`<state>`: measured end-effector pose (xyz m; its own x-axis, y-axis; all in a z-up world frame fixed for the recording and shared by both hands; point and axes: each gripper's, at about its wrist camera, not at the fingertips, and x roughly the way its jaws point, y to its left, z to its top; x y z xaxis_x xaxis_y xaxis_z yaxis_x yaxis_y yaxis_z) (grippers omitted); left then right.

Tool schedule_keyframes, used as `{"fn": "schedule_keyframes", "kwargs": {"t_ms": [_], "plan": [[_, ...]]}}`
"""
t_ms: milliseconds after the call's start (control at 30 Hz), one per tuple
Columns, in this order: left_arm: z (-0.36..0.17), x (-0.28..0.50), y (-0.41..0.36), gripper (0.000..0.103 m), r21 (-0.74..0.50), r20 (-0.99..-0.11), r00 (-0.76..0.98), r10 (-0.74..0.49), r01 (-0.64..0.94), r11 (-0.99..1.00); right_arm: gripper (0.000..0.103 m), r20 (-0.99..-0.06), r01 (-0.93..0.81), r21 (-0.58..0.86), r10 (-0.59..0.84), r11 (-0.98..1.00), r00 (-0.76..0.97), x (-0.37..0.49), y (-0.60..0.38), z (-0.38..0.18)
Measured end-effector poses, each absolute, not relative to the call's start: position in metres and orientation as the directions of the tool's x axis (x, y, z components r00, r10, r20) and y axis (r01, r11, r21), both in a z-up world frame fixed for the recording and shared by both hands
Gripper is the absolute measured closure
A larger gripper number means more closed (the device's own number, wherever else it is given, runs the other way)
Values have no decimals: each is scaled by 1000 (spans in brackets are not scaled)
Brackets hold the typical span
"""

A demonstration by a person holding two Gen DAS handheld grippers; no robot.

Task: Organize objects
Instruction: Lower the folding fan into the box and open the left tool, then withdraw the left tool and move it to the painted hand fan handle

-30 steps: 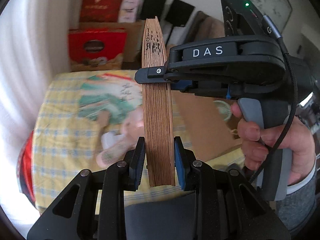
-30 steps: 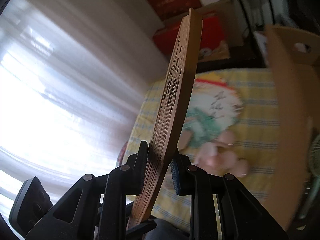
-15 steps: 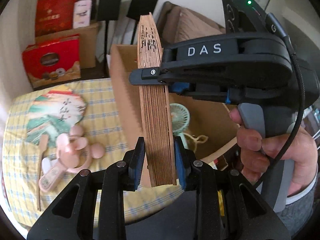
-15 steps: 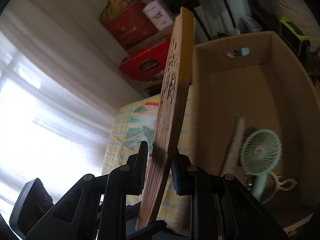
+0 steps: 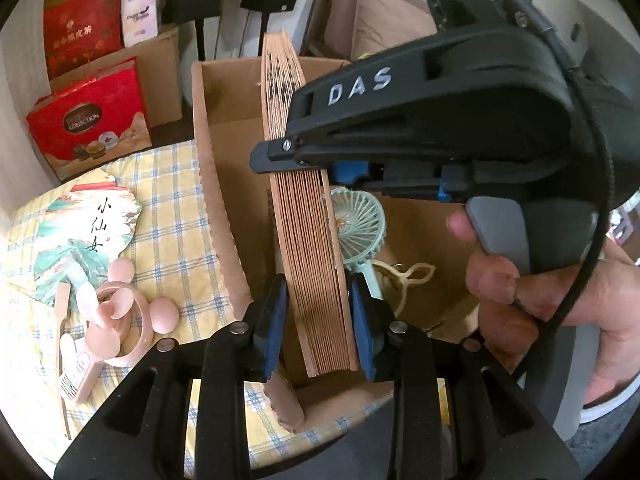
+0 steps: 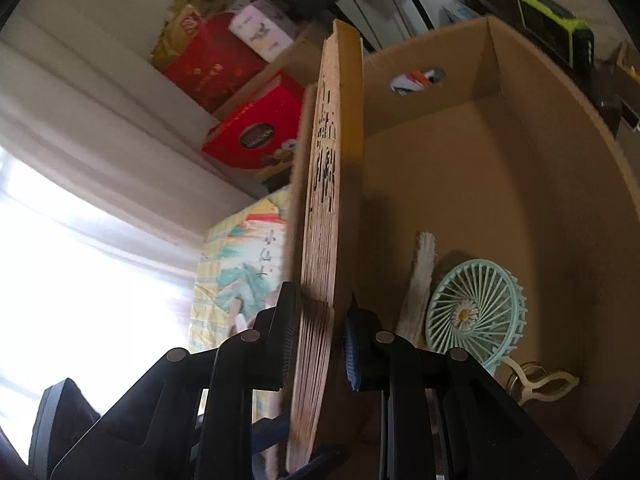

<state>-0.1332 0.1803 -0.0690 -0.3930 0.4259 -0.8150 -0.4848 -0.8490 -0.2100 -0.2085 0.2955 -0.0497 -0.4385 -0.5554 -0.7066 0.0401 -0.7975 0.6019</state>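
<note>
Holding a folded wooden fan point(image 5: 308, 240) edge-up, both tongs are clamped on it: left gripper point(image 5: 318, 320) near the butt, right gripper point(image 6: 320, 340) farther up. Its long axis is aimed into the cardboard box point(image 5: 224, 216), over the near wall. Open floor is left beside the green fan point(image 6: 474, 314); clearance likely adequate.

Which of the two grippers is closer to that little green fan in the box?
Left, I think. The left gripper holds the folded wooden fan low, just in front of the green fan; the right gripper clamps the fan higher up, above it.
</note>
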Motion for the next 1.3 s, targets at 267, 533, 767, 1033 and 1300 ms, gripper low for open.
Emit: {"fn": "schedule_keyframes", "kwargs": {"t_ms": [267,533,767,1033,1300], "plan": [[-65,-128,172,61,-268,-804,-354,478,-501,-823,82,-755,1,592,-554,-806,-352,-236,289,-86],[-43,-116,146,40,-266,-781,-398,481,-485,-833,82,-759,26,568,-536,-823,-369,-228,286,-79],[-33,-120,120,38,-248,-776,-449,443,-429,-869,76,-747,62,539,-511,-840,-426,-217,284,-57],[-29,-119,93,22,-237,-767,-494,410,-376,-896,64,-761,115,448,-446,-887,-471,-206,271,-38],[-27,-116,67,13,-222,-763,-528,373,-328,-918,45,-765,162,352,-383,-922,-518,-190,250,-25]]}}
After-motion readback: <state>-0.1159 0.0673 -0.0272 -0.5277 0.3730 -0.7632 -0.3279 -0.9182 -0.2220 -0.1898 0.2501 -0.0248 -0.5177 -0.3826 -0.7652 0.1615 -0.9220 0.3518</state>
